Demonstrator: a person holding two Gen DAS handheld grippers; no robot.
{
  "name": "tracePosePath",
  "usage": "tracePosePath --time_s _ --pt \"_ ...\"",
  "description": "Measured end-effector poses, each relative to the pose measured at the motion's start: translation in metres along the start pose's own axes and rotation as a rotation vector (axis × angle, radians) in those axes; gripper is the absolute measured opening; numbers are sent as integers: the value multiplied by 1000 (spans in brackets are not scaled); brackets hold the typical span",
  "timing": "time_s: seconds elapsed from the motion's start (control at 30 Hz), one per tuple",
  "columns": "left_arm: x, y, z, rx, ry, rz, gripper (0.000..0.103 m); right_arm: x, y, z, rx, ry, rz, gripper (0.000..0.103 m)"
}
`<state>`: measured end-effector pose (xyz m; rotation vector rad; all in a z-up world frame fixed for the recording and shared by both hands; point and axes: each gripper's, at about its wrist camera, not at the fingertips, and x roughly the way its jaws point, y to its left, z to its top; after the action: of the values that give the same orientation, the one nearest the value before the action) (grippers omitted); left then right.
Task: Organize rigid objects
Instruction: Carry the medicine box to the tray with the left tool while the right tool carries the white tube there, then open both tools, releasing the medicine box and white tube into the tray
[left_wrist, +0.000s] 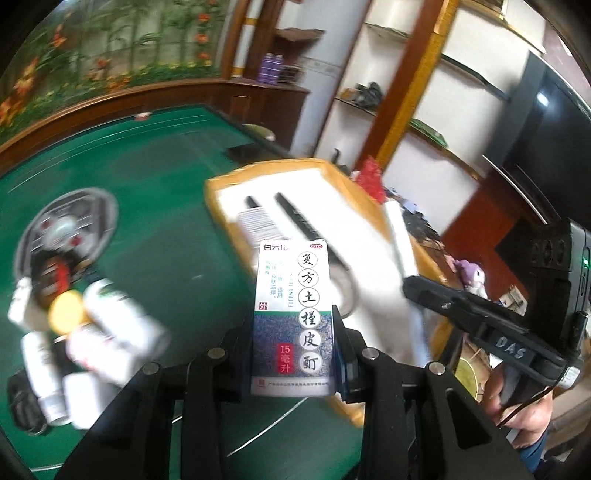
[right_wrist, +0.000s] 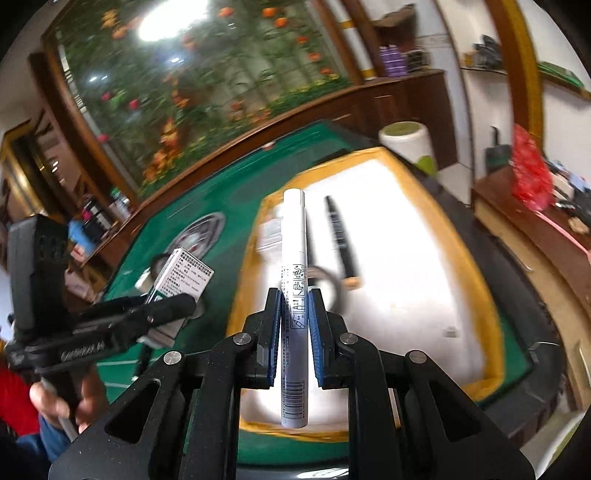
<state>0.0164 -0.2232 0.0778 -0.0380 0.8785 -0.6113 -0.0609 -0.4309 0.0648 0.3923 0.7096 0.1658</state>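
Left gripper (left_wrist: 295, 354) clamped on a small carton (left_wrist: 293, 317), right gripper (right_wrist: 294, 339) shut on a white pen (right_wrist: 293, 295), both held above the tray (right_wrist: 491, 295) on the green desk (left_wrist: 166, 221). Carton light, crushable, best pinched across its narrow sides; pen stiff, slick, best gripped mid-barrel.

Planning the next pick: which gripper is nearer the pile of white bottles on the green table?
Left. The left gripper, holding the medicine box, is over the green table beside the pile of white bottles; the right gripper, holding the white marker, is over the yellow tray.
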Motion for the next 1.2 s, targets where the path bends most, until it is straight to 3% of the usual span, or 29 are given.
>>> tracePosePath --time_s 0.23,0.43,0.73,1.2 --pt "43 -48 -1 85 72 -56 34 6 -35 9 73 -2 -74 14" --pt "60 -53 -10 113 106 -69 34 18 -42 16 75 22 -94 14" --pt "53 -52 -20 126 69 -55 34 47 -39 17 64 75 -115 14" --pt "52 -55 -23 121 54 -42 35 56 -37 10 60 105 -140 14"
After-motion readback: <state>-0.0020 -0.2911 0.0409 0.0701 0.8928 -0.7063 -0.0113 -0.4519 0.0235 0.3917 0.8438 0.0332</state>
